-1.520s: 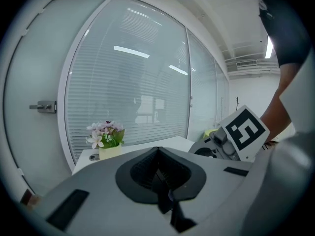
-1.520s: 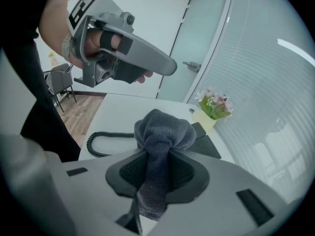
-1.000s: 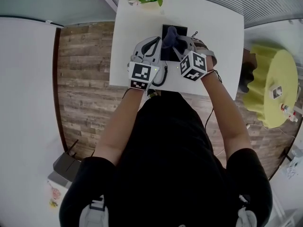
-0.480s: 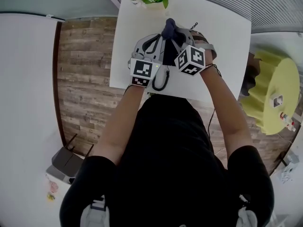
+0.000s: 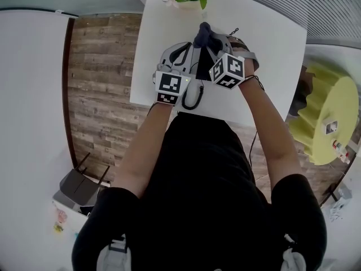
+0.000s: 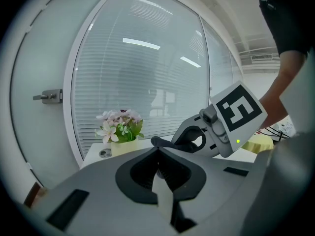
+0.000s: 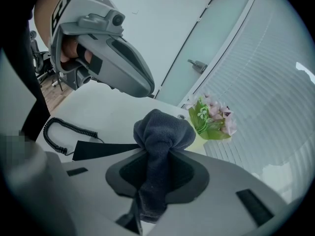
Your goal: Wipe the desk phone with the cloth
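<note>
Cloth [image 7: 162, 132] tight between right tongs [image 7: 158, 154], by the desk phone [image 7: 98, 150]; left tongs [image 6: 157, 149] clenched, empty.

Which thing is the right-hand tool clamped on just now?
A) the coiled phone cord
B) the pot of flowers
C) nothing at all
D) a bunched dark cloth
D: in the right gripper view the right tool is shut on a dark cloth, with the wadded end sticking out past its tips.
</note>
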